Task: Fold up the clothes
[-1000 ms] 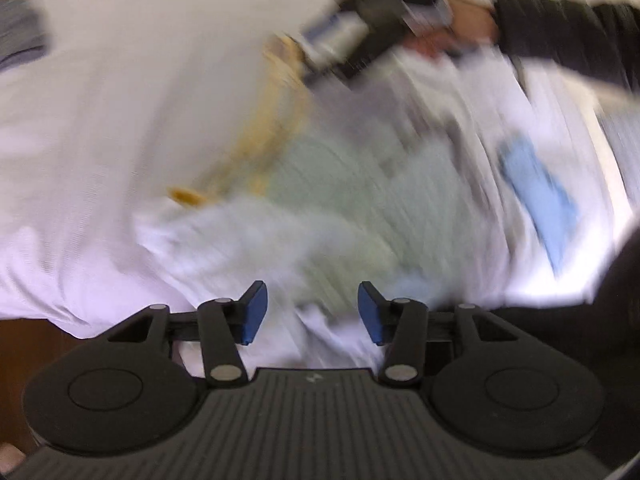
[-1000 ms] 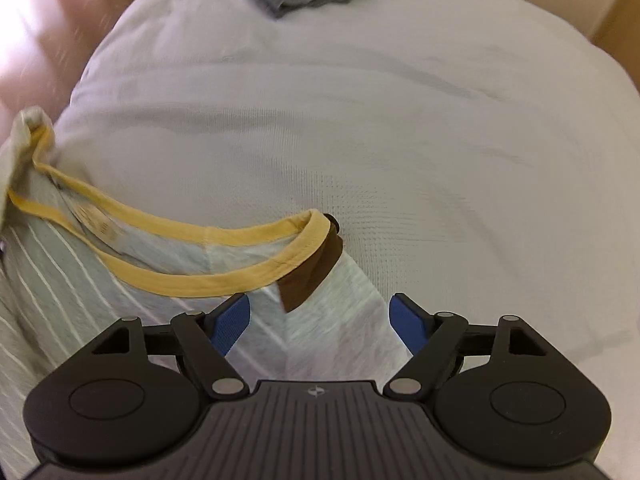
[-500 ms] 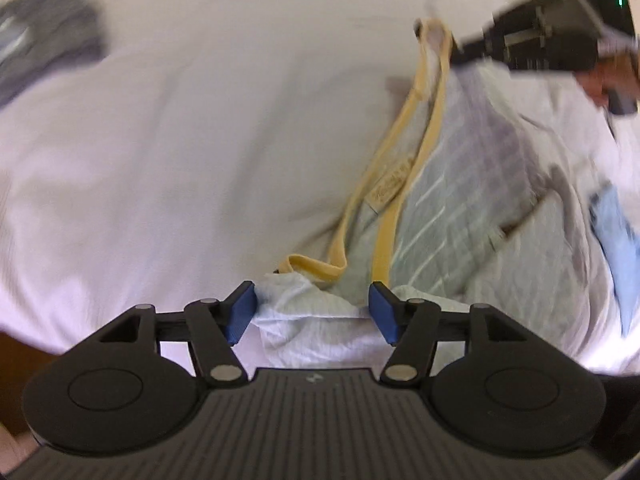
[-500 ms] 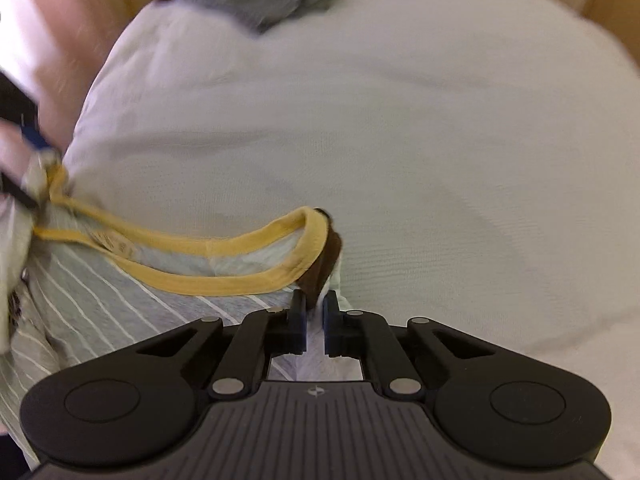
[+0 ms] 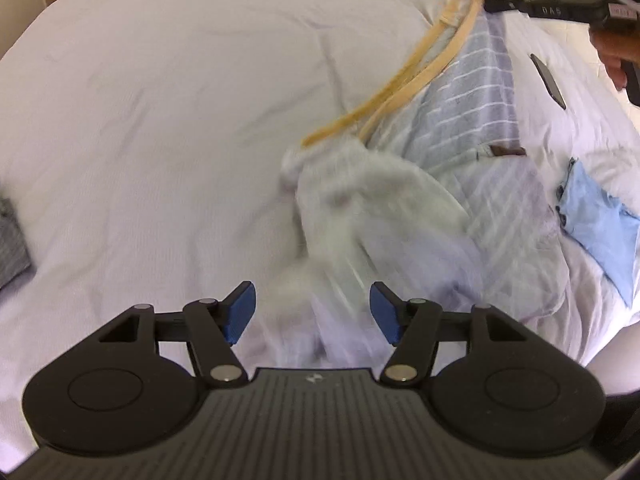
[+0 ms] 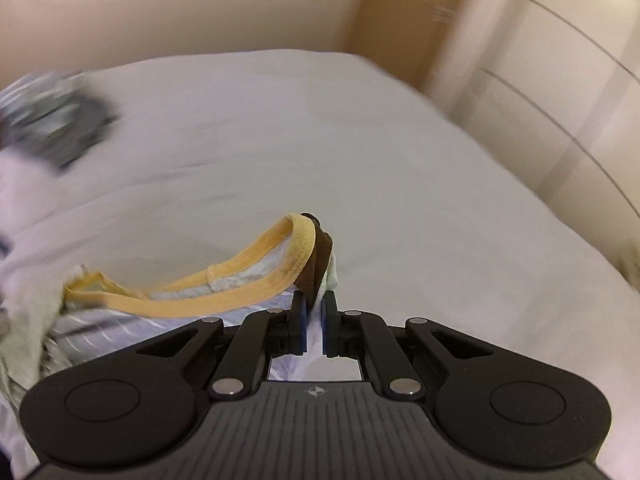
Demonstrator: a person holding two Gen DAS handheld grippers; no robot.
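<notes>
The right gripper (image 6: 314, 312) was clamped down on the striped shirt (image 5: 476, 92), pinching the cloth right at the end of its yellow neckline trim (image 6: 224, 292), beside a brown patch (image 6: 318, 256). That corner of the shirt was lifted off the bed (image 6: 360, 152), the trim stretched taut in the left wrist view (image 5: 404, 80). The left gripper (image 5: 312, 314) hung with its jaws wide apart, holding nothing, a blurred bunch of pale fabric just ahead of its blue pads (image 5: 240, 312). The rest of the shirt lay crumpled along the right side of the bed (stripes still readable there). A light blue cloth (image 5: 600, 228) sat near the bed's right edge, a grey garment (image 6: 52, 124) far off at the left edge.
</notes>
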